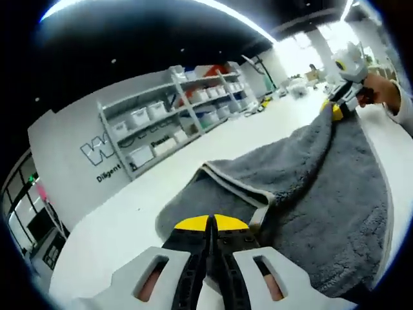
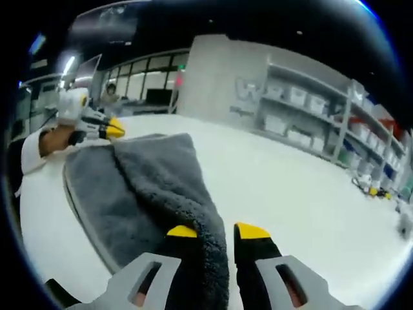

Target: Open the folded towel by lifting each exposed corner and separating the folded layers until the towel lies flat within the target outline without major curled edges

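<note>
White table (image 1: 129,219): bears the towel. Grey towel (image 1: 322,194): partly folded, stretched between both grippers above the table. Shelving (image 1: 174,116): stocked with bins, along the far wall. Left gripper (image 1: 210,227): jaws clenched on a towel corner. Right gripper (image 2: 216,232): jaws grasping the towel's opposite edge.

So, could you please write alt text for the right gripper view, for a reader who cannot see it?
The right gripper holds a fold of the grey towel between its yellow-tipped jaws above a white table. At the towel's far end, the left gripper pinches another corner. Storage shelves line the wall behind.
</note>
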`<action>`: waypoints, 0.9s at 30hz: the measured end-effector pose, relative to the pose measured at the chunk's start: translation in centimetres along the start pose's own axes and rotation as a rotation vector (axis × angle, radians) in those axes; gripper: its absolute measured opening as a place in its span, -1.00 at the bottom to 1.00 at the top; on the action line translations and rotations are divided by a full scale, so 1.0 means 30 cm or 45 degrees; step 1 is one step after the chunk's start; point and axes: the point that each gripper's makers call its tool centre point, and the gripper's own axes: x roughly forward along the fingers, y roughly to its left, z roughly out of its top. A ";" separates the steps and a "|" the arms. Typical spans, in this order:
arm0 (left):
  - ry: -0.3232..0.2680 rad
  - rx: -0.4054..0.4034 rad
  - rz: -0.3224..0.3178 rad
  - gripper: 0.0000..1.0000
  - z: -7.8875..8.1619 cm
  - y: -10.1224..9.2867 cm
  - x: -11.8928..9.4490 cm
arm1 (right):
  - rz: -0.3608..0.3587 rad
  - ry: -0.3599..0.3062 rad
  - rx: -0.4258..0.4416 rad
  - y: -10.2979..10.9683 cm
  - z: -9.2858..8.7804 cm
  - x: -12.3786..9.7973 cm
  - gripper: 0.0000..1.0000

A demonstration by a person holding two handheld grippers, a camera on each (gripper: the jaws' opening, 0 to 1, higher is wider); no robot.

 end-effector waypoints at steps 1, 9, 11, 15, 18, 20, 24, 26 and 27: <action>0.007 -0.002 0.003 -0.99 -0.003 0.001 -0.001 | 0.018 0.005 -0.030 0.010 0.001 -0.005 -0.72; 0.106 -0.106 -0.028 -0.99 -0.054 -0.014 -0.005 | 0.093 -0.040 -0.128 0.071 0.062 -0.065 -0.57; 0.120 -0.100 -0.031 -0.99 -0.061 -0.019 -0.006 | 0.142 -0.078 -0.150 0.102 0.090 -0.080 -0.54; 0.158 -0.056 -0.037 -0.99 -0.077 -0.034 -0.008 | 0.165 -0.091 -0.193 0.132 0.130 -0.112 -0.48; 0.167 -0.038 -0.041 -0.99 -0.082 -0.039 -0.010 | 0.172 -0.112 -0.218 0.147 0.153 -0.133 -0.46; 0.168 -0.028 -0.041 -0.99 -0.081 -0.036 -0.010 | 0.170 -0.129 -0.225 0.154 0.170 -0.151 -0.46; 0.171 -0.011 -0.040 -0.99 -0.081 -0.038 -0.012 | 0.167 -0.181 -0.255 0.169 0.206 -0.161 -0.45; 0.175 0.004 -0.039 -0.99 -0.082 -0.040 -0.011 | 0.169 -0.203 -0.276 0.179 0.219 -0.153 -0.45; 0.175 0.010 -0.039 -0.99 -0.081 -0.039 -0.010 | 0.165 -0.216 -0.304 0.185 0.227 -0.144 -0.44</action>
